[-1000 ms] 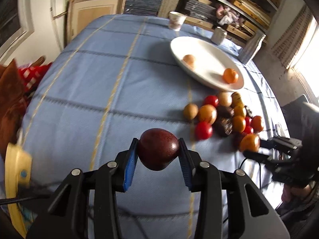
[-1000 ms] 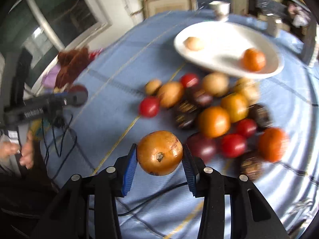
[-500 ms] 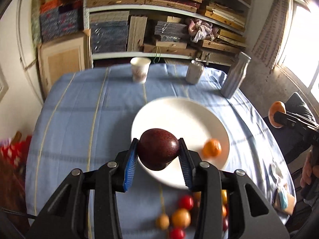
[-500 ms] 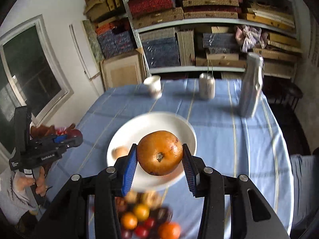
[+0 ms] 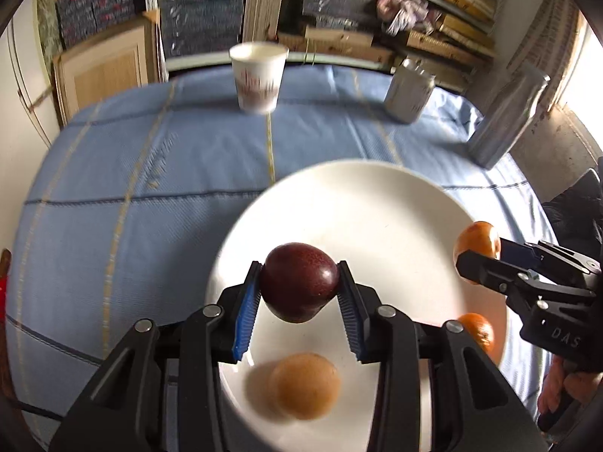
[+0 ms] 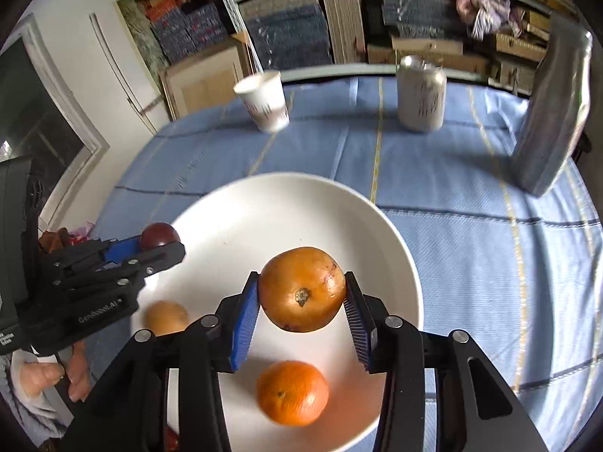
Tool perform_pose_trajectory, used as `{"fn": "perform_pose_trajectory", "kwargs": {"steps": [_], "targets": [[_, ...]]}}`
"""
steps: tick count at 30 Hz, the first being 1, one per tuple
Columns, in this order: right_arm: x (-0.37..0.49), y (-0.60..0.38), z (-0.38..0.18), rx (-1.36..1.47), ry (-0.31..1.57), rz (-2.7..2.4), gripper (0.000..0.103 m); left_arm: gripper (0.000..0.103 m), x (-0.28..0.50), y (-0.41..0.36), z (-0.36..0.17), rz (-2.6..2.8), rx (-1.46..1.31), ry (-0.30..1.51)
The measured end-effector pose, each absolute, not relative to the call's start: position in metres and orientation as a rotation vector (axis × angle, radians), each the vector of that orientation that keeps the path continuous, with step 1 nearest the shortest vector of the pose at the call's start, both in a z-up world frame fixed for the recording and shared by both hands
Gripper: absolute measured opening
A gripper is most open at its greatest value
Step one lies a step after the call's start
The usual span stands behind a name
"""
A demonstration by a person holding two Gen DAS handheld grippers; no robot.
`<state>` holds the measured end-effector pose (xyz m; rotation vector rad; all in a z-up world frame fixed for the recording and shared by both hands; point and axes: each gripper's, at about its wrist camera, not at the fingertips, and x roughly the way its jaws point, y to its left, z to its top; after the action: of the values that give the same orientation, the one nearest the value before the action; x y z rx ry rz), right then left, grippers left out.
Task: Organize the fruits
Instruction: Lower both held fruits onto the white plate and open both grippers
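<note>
Fruits over plate: both grippers loaded

Fruits ready to drop, L to R. Left gripper [image 5: 299,293] is clamped on a dark red fruit [image 5: 299,282], held above the white plate [image 5: 377,196], nearer its left rim. Tan fruit [image 5: 305,386] lies on the plate just below the fingers, toward the near rim. Right gripper [image 6: 301,299] is clenched on a yellow-orange fruit [image 6: 301,288] above the plate's mid-right; an orange [image 6: 292,393] sits on the plate directly beneath it. Key relation: both held fruits hang w/ plate straight under them, so the likely next move is down, then let go. Risk: landing on the fruit already below. Cup [image 5: 258,77], can [image 5: 409,92], metal bottle [image 5: 505,116] stand along the tabletop's far edge.
</note>
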<state>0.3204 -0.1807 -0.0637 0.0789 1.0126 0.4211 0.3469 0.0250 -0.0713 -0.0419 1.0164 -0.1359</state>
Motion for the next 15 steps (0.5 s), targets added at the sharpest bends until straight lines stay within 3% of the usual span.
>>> {"fn": "perform_pose_trajectory", "kwargs": {"steps": [5, 8, 10, 11, 12, 13, 15], "targets": [[0.326, -0.174, -0.077, 0.064, 1.036, 0.429, 0.045, 0.041, 0.354, 0.023, -0.091, -0.144, -0.065, 1.045], [0.324, -0.172, -0.081, 0.056, 1.038, 0.431, 0.046, 0.051, 0.353, 0.018, -0.091, -0.148, -0.049, 1.037], [0.323, -0.172, -0.080, 0.060, 1.037, 0.431, 0.054, 0.052, 0.353, 0.016, -0.090, -0.148, -0.041, 1.030], [0.323, -0.172, -0.079, 0.058, 1.031, 0.423, 0.064, 0.054, 0.354, 0.015, -0.089, -0.147, -0.040, 1.029], [0.324, -0.172, -0.077, 0.057, 1.025, 0.416, 0.067, 0.063, 0.353, 0.015, -0.088, -0.139, -0.039, 1.027], [0.323, -0.173, -0.074, 0.062, 1.012, 0.415, 0.067, 0.071, 0.352, 0.016, -0.086, -0.130, -0.039, 1.021], [0.322, -0.175, -0.066, 0.067, 0.991, 0.410, 0.067, 0.072, 0.348, 0.019, -0.080, -0.122, -0.047, 1.003]]}}
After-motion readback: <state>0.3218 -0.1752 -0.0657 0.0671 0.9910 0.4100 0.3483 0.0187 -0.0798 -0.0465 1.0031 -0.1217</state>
